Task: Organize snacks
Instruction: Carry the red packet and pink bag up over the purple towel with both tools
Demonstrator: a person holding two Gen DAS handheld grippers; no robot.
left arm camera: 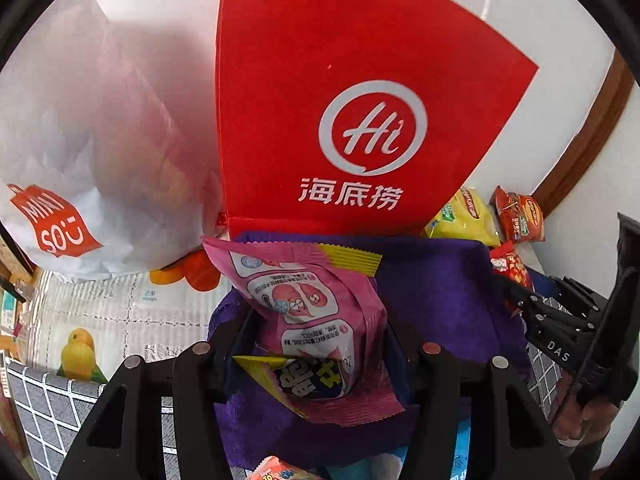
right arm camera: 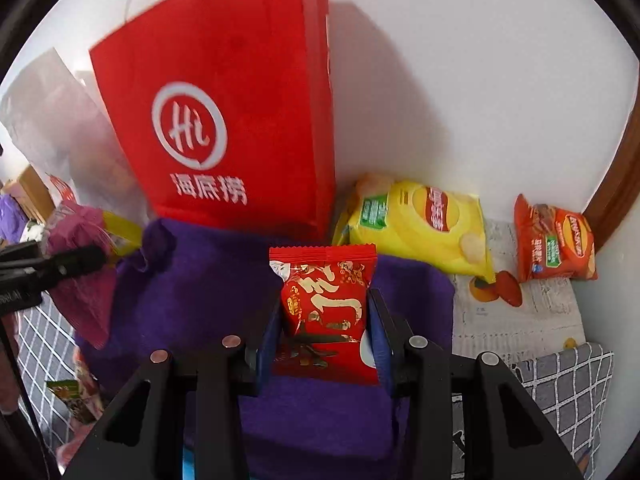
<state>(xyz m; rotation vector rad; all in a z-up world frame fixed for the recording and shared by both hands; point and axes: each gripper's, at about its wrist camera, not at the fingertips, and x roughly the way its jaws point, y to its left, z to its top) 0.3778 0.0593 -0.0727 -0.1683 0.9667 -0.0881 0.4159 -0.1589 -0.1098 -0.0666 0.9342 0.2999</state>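
Your left gripper [left arm camera: 320, 350]: clamped on the crinkly pink snack packet [left arm camera: 316, 320], over the purple cloth [left arm camera: 440, 292].
Your right gripper [right arm camera: 326, 330]: squeezing the shiny red snack packet [right arm camera: 326, 312], near the tall red paper bag [right arm camera: 224, 120].

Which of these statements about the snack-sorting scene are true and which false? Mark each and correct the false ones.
1. The left gripper grips a pink foil snack packet. True.
2. The right gripper is open, holding nothing. False: it is shut on a small red foil packet.
3. A tall red paper bag stands behind the purple cloth. True.
4. The yellow crisp bag lies inside the red bag. False: it lies beside it, against the wall.
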